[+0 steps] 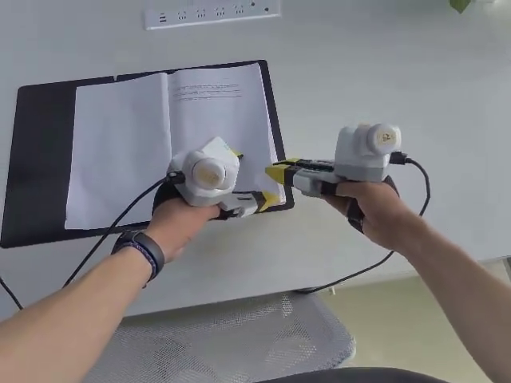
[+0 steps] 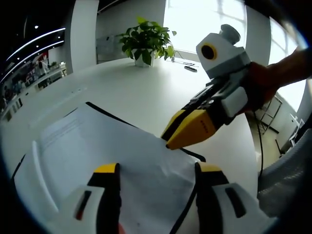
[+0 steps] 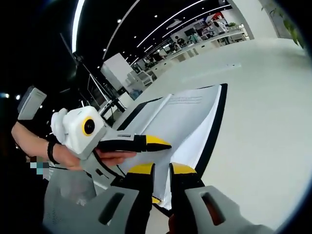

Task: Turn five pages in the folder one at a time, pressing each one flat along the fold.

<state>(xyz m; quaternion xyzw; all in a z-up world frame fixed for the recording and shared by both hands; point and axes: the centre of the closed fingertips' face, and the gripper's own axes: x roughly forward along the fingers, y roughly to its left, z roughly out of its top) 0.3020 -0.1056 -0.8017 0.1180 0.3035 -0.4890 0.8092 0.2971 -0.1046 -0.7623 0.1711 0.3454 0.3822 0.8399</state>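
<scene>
Folder [image 1: 44, 159] lies open on the white table [image 1: 383, 80], black cover down, sheets facing up. The fold [image 1: 169, 120] runs from my near side toward the far side, so a page has to travel right to left across it.

Left gripper [image 2: 158, 168]: jaws spread wide, nothing between them. It hovers over the near part of the right page [image 1: 219, 120], close to that page's near outer corner. I cannot tell whether the tips touch the paper.

Right gripper [image 3: 162, 168]: jaws drawn almost together, with a thin gap showing in its own view. It points leftward, with its yellow tips at the outer edge of the right page, just beside the left gripper's tips. I cannot tell whether the sheet's edge sits in that gap or whether the jaws are merely closed against it.

Key relation: the free edge of the right page lies on the right gripper's side, parallel to the fold. The left page [image 1: 120, 152] is well apart from both tools.

Judgement: the step in hand is picking up one sheet at its outer near corner. The right gripper is nearer that edge and better placed to lift it. The left is free to hold the stack or sweep along the fold afterward.

Risk: taking two sheets at once.
</scene>
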